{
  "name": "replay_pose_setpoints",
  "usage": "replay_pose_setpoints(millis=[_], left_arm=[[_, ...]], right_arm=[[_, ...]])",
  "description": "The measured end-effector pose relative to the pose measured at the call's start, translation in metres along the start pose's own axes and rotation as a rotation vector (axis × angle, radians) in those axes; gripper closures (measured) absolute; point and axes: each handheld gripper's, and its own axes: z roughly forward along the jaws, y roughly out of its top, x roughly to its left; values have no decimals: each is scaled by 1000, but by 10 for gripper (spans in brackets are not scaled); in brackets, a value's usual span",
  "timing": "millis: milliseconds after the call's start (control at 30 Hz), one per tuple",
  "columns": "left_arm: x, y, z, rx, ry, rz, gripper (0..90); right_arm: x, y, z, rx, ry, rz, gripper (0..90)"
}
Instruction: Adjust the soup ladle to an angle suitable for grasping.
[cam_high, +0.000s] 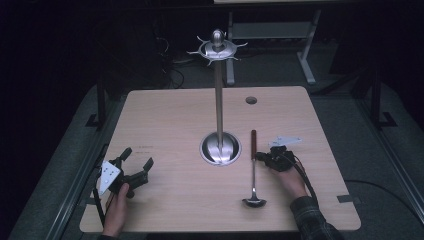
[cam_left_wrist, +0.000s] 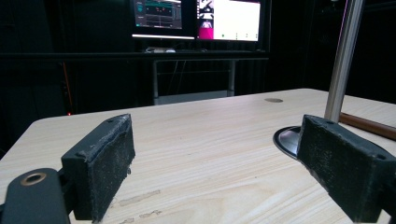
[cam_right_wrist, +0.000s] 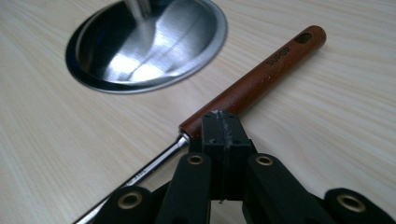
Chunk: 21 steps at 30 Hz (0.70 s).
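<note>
Right hand-held gripper (cam_right_wrist: 219, 123), jaws pressed together, touches the ladle (cam_high: 253, 172) lying on the counter (cam_high: 165, 125); left hand-held gripper (cam_high: 136, 161) gapes empty; hanging on the rack (cam_high: 218, 95) remains undone.

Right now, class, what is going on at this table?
A person holds tongs in each hand. The right tongs are shut, tips against the ladle where its wooden handle meets the metal shaft; the ladle lies flat beside the stand. The left tongs rest open, holding nothing.
</note>
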Motion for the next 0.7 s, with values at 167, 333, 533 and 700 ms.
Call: replay_pose_setpoints(millis=[167,333,533,700], left_arm=[[0,0,0,-1,0,-1,106],[0,0,0,-1,-2,-2,106],[0,0,0,-1,-2,-1,106],[0,0,0,-1,-3,-2,106]], right_arm=[[9,5,7,4,17,-22,896],[16,9,3,6,26,-46,896],[31,15,-15,50,59,-48,897],[46,15,-28,122,98,-54,897]])
